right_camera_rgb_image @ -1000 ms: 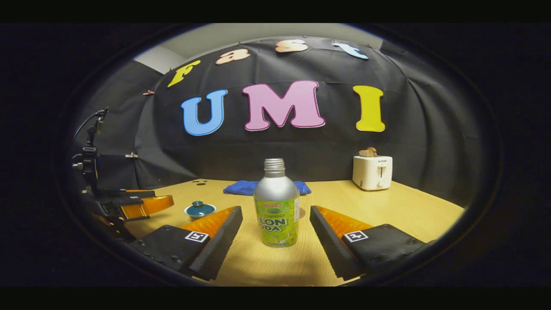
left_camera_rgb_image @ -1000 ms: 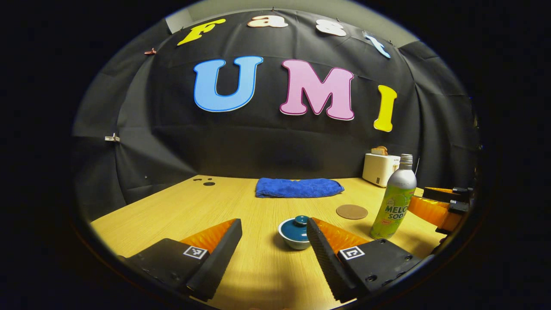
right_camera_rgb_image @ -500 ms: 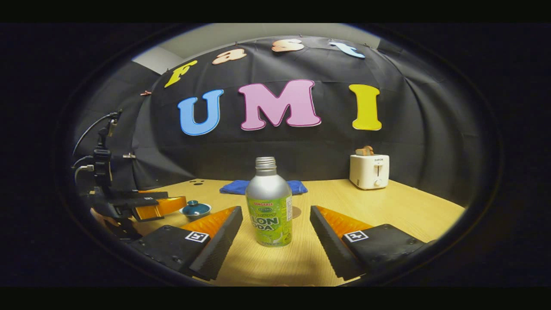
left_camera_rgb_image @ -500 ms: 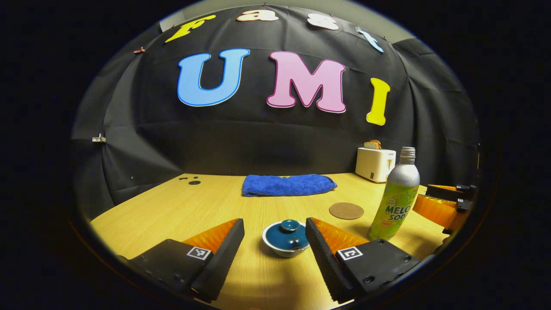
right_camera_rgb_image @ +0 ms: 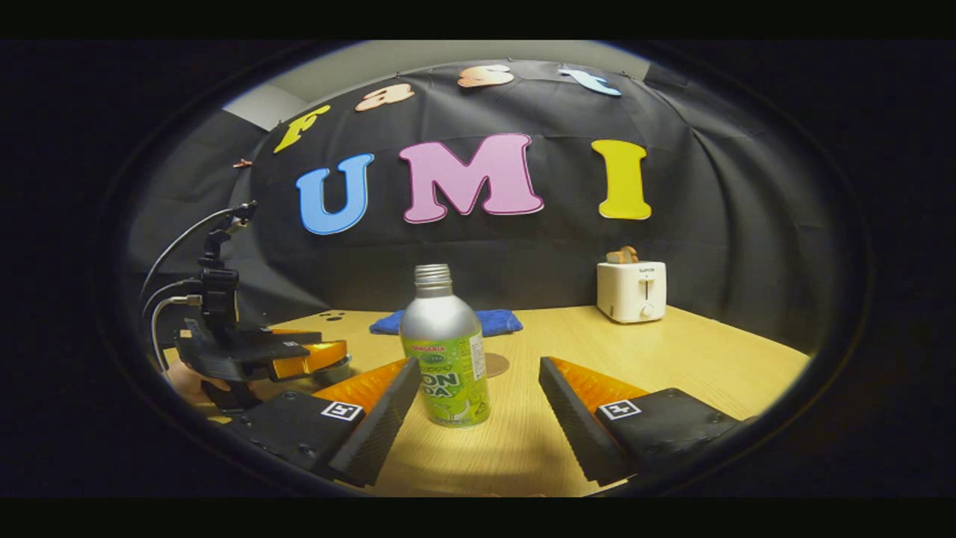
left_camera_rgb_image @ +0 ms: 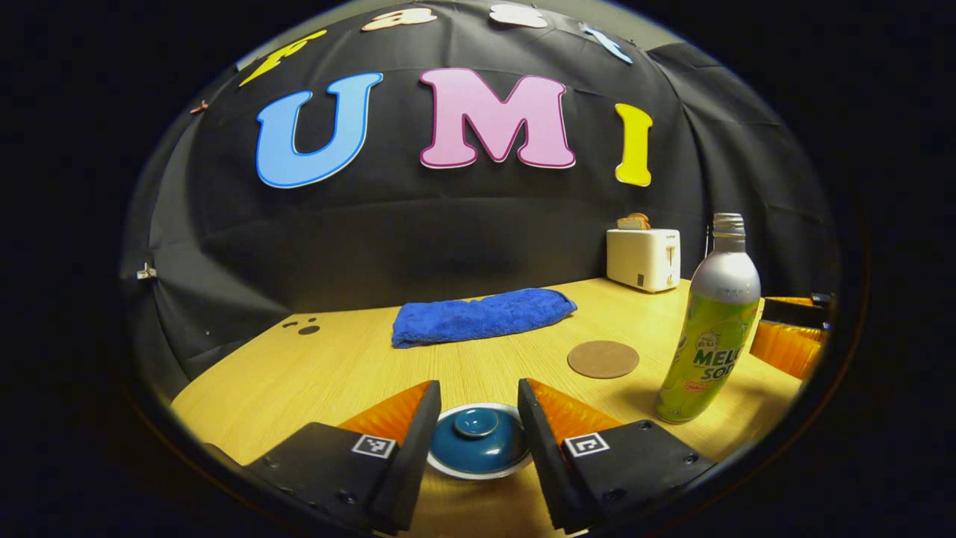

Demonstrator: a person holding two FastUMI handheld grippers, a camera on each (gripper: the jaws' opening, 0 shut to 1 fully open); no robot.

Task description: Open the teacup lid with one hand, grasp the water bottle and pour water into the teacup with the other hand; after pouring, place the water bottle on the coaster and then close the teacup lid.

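At the bottom centre of the left gripper view, the left gripper [left_camera_rgb_image: 478, 418] has closed in, its spread fingers now straddling the lidded teacup [left_camera_rgb_image: 478, 450] without pressing; lid-lifting looks imminent. Lower centre-left of the right gripper view, the water bottle [right_camera_rgb_image: 444, 351] stands before the unclenched right gripper [right_camera_rgb_image: 478, 407].

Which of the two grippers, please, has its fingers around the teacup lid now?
The left gripper: its open fingers flank the teacup lid, while the right gripper faces the bottle.
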